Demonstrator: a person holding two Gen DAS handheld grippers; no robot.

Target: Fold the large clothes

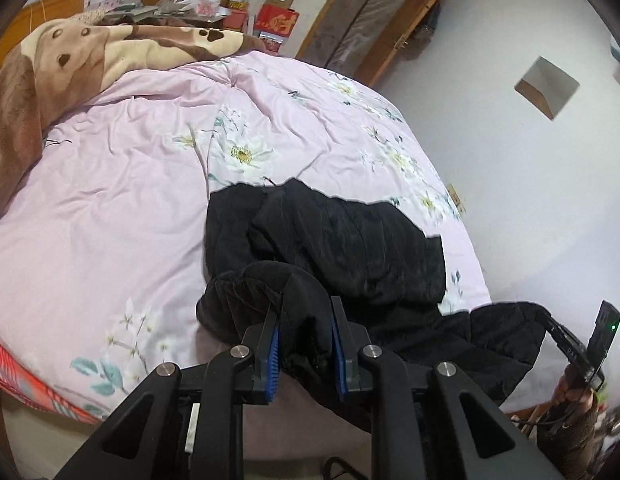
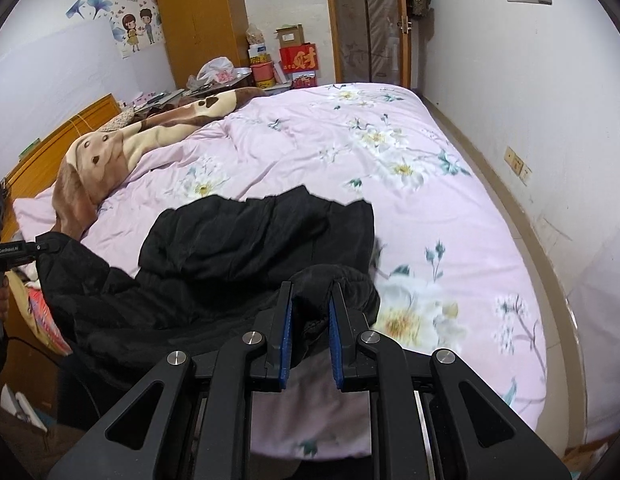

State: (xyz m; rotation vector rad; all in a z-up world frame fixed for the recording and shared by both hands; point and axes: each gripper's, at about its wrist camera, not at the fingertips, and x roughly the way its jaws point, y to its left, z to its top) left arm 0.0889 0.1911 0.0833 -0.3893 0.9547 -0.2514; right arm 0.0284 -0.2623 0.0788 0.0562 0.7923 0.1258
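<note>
A large black padded jacket (image 1: pixel 350 240) lies bunched near the front edge of the pink floral quilt (image 1: pixel 129 168). My left gripper (image 1: pixel 303 308) is shut on a thick fold of the jacket's edge, held between the blue pads. In the right wrist view the jacket (image 2: pixel 249 240) spreads to the left, and my right gripper (image 2: pixel 310 292) is shut on another bunched edge of it. The right gripper also shows at the right edge of the left wrist view (image 1: pixel 582 344), and the left gripper at the left edge of the right wrist view (image 2: pixel 13 250). Both held edges are lifted slightly off the quilt.
A brown and cream plush blanket (image 1: pixel 69 64) lies at the head of the bed. A cluttered side table with red boxes (image 2: pixel 297 60) and a wooden wardrobe (image 2: pixel 201 16) stand beyond. A wall runs along the bed's right side (image 2: pixel 550 120).
</note>
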